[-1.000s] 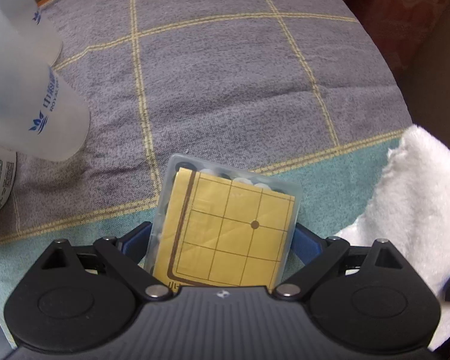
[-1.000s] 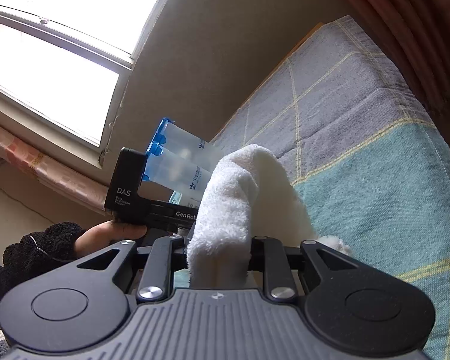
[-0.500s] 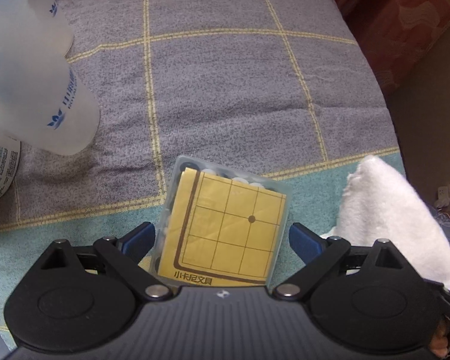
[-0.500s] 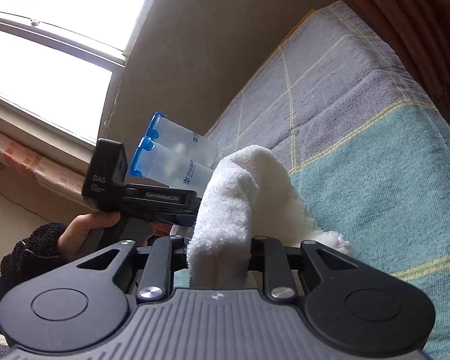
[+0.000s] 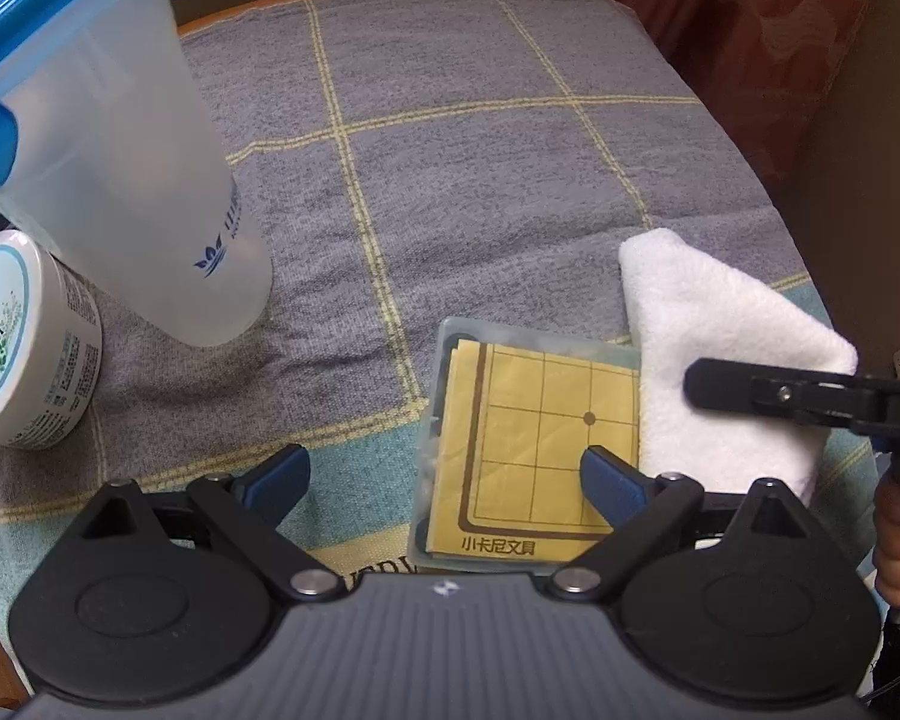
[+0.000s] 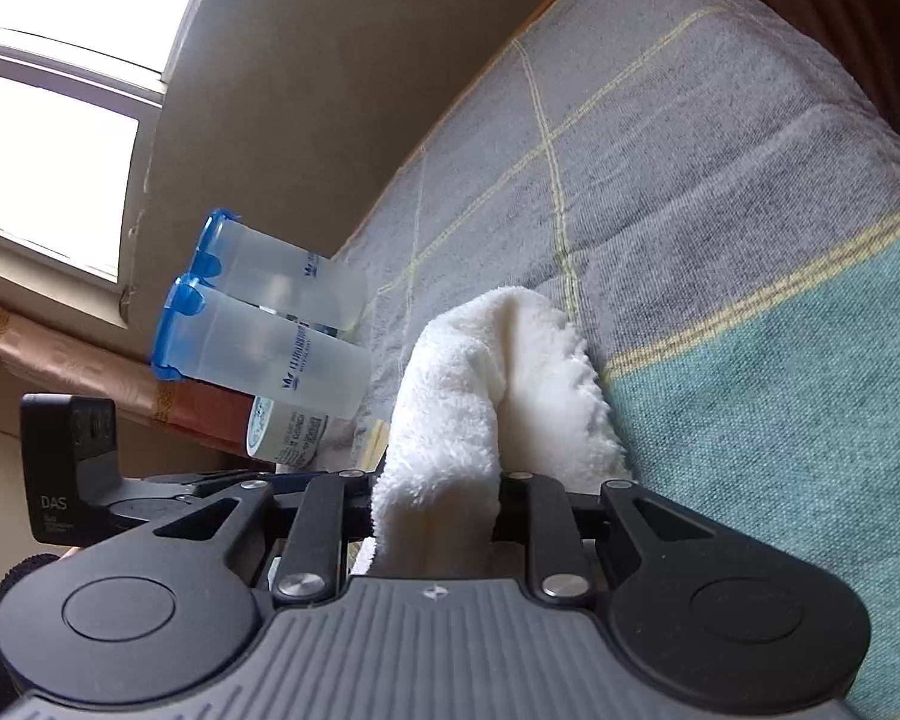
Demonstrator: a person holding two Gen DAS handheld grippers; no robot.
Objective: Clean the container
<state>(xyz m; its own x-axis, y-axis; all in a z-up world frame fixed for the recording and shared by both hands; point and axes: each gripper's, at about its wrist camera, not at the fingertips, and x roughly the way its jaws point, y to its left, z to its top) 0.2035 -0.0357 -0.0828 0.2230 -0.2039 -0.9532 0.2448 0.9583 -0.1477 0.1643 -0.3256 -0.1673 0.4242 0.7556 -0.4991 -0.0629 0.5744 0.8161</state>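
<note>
Black hand-held gripper (image 5: 444, 474) with blue fingertips (image 5: 609, 474), silver screws, white "DAS" lettering.

Left wrist steeply down, right shallower; both see towel (image 5: 720, 360).

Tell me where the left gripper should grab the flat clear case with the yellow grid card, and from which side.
Probably across its two long edges, coming from straight above. The flat case lies face-up on the towel-covered surface, too thin to grip by its faces. The left gripper is open but offset, one finger over the card. The white cloth touches its right edge, crowding that side.
</note>
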